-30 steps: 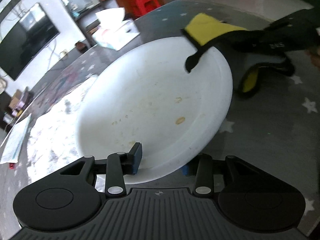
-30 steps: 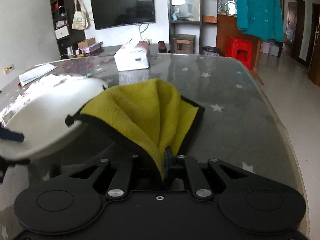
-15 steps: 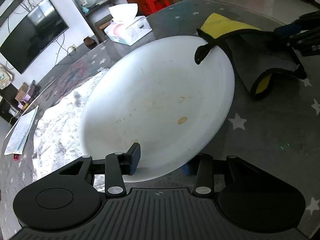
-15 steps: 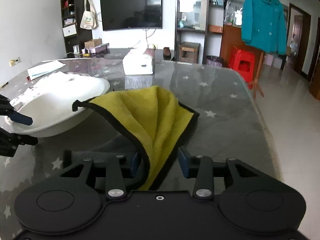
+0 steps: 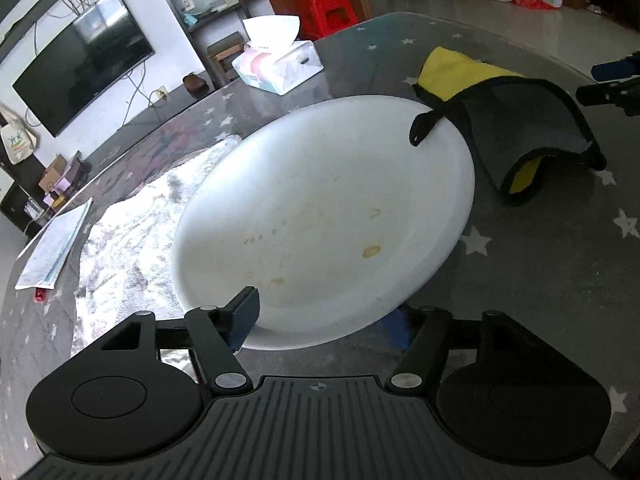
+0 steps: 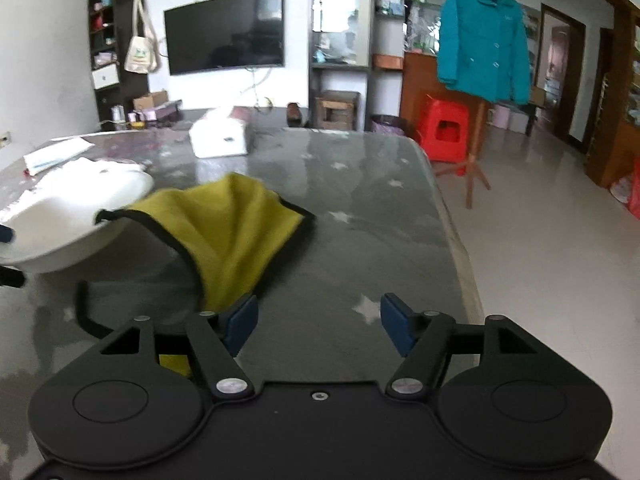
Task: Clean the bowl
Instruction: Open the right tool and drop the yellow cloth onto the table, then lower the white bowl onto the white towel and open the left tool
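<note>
While level, right gripper [image 6: 320,322] fingers [image 6: 240,322] apart.

bowl [image 5: 320,208] near rim hides left claw's [image 5: 320,320] right fingertip | cloth [image 6: 224,232] blurred

We saw that our left gripper [image 5: 322,318] had a matte black body with a ribbed grey-black deck marked by a small crosshair emblem. Two round, disc-shaped housings flanked it, each embossed with a shallow circle. Slim black linkage arms, pinned by silver screws, led to dark blue fingers [image 5: 243,317]. Our right gripper [image 6: 318,326] shared that build, but its deck was smooth black with one small central screw, and both its blue pads [image 6: 394,326] showed plainly.
</note>
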